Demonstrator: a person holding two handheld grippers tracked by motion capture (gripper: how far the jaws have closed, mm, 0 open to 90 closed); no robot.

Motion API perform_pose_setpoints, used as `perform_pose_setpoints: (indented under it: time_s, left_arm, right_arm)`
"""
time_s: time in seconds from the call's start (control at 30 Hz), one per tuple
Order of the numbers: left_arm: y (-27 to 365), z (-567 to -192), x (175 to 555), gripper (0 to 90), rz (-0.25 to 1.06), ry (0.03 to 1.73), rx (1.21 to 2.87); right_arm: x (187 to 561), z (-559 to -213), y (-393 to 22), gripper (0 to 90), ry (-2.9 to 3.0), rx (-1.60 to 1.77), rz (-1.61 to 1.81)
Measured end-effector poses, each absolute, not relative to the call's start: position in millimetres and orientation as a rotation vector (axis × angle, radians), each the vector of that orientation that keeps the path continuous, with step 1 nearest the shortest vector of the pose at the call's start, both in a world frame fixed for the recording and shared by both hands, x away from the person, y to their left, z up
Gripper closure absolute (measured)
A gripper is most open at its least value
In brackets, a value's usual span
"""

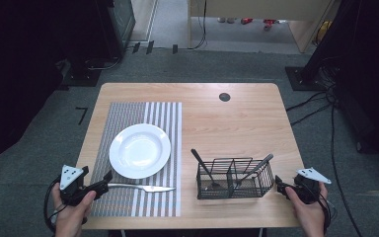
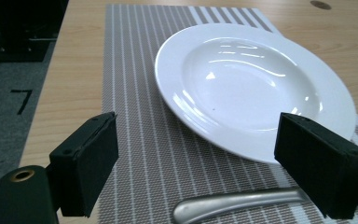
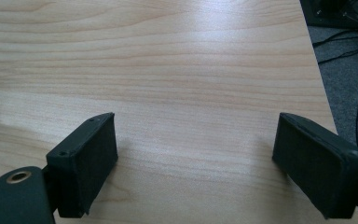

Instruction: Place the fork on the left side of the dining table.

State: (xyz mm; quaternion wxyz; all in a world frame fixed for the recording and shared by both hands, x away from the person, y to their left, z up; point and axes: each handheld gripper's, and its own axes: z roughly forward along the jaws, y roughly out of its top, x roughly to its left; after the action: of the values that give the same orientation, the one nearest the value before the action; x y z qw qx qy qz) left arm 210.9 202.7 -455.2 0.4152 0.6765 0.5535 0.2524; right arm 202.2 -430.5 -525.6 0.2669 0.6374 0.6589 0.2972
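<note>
Knife [image 2: 235, 205] handle between open left tool [image 2: 198, 163], beside white plate [image 2: 251, 84].

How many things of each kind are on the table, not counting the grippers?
Plate: 1
Placemat: 1
Knife: 1
Wire basket: 1
Utensils standing in the basket: 2
Total: 6

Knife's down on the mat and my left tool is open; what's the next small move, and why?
Probably send the right tool to the black wire caddy for the next utensil. The silver table knife already lies on the striped placemat below the white plate, free of the open left tool, and the right tool is open and empty.
</note>
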Motion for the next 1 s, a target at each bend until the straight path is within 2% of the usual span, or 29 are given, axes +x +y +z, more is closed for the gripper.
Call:
perform_pose_setpoints:
  time_s: [0.63, 0.77, 1.0]
  left_arm:
    - [135, -435, 216, 14.7, 0.528, 1.206, 1.773]
    - [122, -431, 218, 20.8, 0.531, 1.172, 1.774]
    - [96, -415, 225, 22.2, 0.481, 1.122, 1.759]
  right_arm:
    - [202, -526, -430, 13.8, 1.778, 1.72, 0.803]
    - [202, -526, -430, 13.8, 1.778, 1.719, 0.803]
    - [202, -526, -430, 13.8, 1.779, 1.719, 0.803]
